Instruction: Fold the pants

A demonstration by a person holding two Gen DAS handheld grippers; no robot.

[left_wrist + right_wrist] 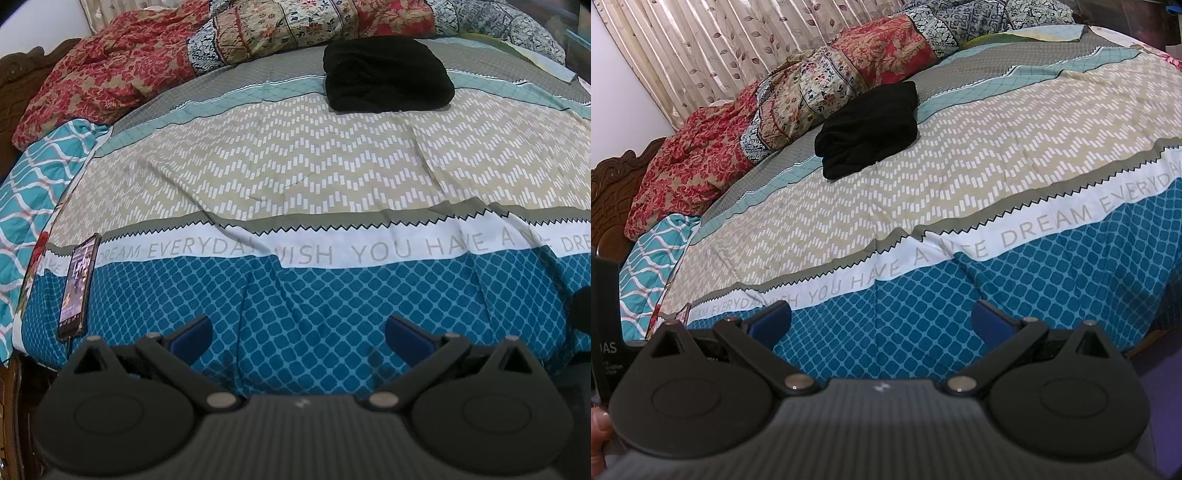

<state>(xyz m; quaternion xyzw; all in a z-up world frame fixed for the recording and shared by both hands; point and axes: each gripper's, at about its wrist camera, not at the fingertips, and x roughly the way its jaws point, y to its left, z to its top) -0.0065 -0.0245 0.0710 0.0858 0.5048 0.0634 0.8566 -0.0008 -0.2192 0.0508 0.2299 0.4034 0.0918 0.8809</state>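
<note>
The black pants lie folded in a compact bundle at the far side of the bed, on the grey and teal bands of the bedsheet. They also show in the right wrist view, upper middle left. My left gripper is open and empty, low over the blue diamond band at the bed's near edge, far from the pants. My right gripper is open and empty too, over the same near edge.
A phone with a lit screen lies at the near left of the bed. A bunched red and floral quilt lines the far side, also in the right wrist view. A carved wooden headboard and a curtain stand at left.
</note>
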